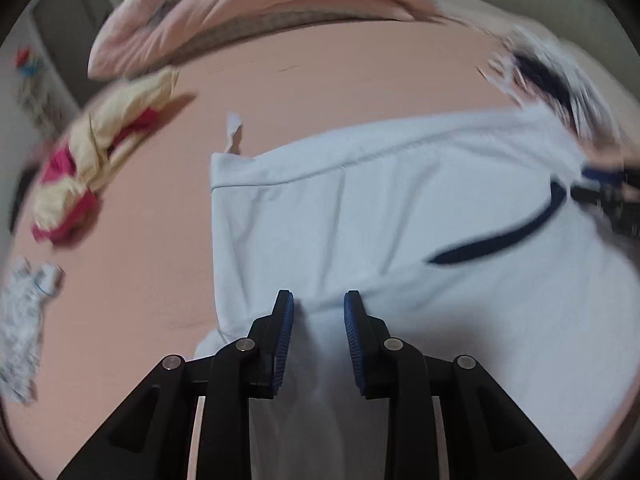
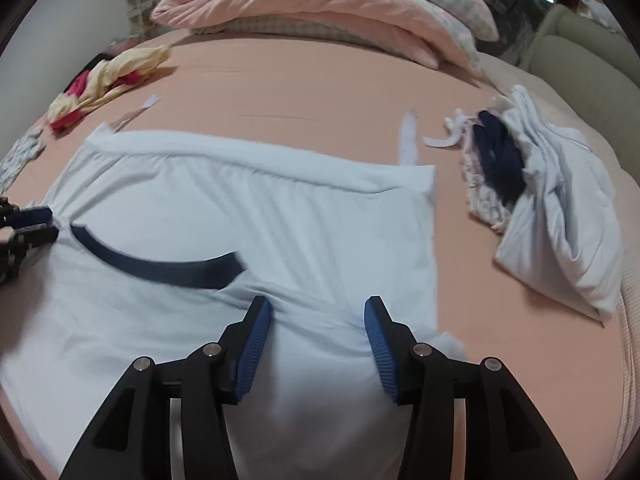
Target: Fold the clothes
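Bed sheet (image 2: 320,80): salmon pink, plain. Spread garment (image 2: 280,216): pale blue, with one curved navy stripe (image 2: 160,264). Heap at left (image 2: 104,80): cream yellow and magenta. Pile at right (image 2: 552,208): pale blue-white with navy. Quilt (image 2: 320,4): pink, part checked. Tongs (image 2: 318,308): black arms, blue ribbed pads (image 2: 256,344).

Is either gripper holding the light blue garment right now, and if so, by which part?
Left gripper: cannot tell; cloth of the light blue garment rises between its pads. Right gripper holds nothing, jaws apart over the near edge.
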The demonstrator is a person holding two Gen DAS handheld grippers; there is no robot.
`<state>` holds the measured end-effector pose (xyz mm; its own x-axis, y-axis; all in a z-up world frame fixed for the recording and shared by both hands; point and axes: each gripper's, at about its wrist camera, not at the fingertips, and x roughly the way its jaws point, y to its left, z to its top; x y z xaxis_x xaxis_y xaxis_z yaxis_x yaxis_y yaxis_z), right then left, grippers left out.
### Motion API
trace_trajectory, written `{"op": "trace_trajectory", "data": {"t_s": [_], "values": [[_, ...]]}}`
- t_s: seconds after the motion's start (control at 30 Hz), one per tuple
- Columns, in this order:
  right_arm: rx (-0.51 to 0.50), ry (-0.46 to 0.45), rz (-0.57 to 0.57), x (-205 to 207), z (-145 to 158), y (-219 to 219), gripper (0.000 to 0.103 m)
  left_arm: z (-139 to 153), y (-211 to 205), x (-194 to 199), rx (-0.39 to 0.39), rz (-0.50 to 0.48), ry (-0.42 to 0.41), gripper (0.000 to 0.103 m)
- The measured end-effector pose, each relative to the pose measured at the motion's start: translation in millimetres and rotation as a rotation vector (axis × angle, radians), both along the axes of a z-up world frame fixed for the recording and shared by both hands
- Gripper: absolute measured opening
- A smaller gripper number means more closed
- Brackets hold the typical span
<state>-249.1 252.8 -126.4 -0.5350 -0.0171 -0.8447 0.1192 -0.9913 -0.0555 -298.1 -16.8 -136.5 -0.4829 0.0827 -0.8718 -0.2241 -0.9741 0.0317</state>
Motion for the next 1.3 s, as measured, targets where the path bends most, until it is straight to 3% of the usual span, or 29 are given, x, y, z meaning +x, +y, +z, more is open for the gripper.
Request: {"op": "trace_trajectory", "data": {"t_s": [0.07, 0.13, 0.2, 0.37, 0.53, 0.6, 0.67, 0.7, 0.73, 0.77, 0.8, 0.93, 1.13, 1.3], "values": [[-0.118, 0.008, -0.071, -3, 10, 24, 0.048, 22, -23, -7, 0.189, 0.041, 0.042, 0.024], [-0.222, 0.036, -0.131, -5, 24, 48, 0.049, 37, -42, -18, 0.235, 0.091, 0.091, 0.028], [-0.288, 0.060, -0.184, -10, 36, 69, 0.057, 37, -60, -33, 0.273, 0.134, 0.079, 0.041], [-0.218, -0.006, -0.256, -45, 23, 90, 0.059, 4, -90, -77, 0.364, 0.243, -0.038, 0.043], [-0.193, -0.088, -0.243, -78, -1, 87, 0.060, -9, -77, -98, 0.364, 0.183, -0.073, 0.044], [-0.209, -0.082, -0.207, -89, -3, 83, 0.069, -10, -69, -105, 0.341, 0.148, -0.064, 0.046], [-0.235, -0.070, -0.162, -101, -3, 79, 0.069, -10, -62, -113, 0.320, 0.113, -0.052, 0.045], [-0.258, -0.068, -0.136, -106, -3, 78, 0.060, -10, -58, -117, 0.310, 0.095, -0.047, 0.029], [-0.277, -0.062, -0.105, -111, -3, 75, 0.044, -9, -54, -120, 0.303, 0.070, -0.049, 0.007], [-0.282, -0.067, -0.082, -114, -2, 73, 0.009, -6, -51, -121, 0.287, 0.062, -0.051, 0.006], [-0.289, -0.071, -0.060, -117, -1, 72, 0.005, -2, -48, -122, 0.272, 0.052, -0.050, 0.006], [-0.306, 0.022, 0.029, -93, 31, 69, 0.005, 44, -45, -95, 0.233, -0.040, 0.059, 0.006], [-0.268, 0.115, 0.156, -12, 92, 55, 0.004, 100, -56, -25, 0.223, -0.108, 0.149, 0.006], [-0.290, 0.108, 0.171, 65, 102, 34, 0.004, 108, -65, 47, 0.227, -0.133, 0.138, 0.006]]}}
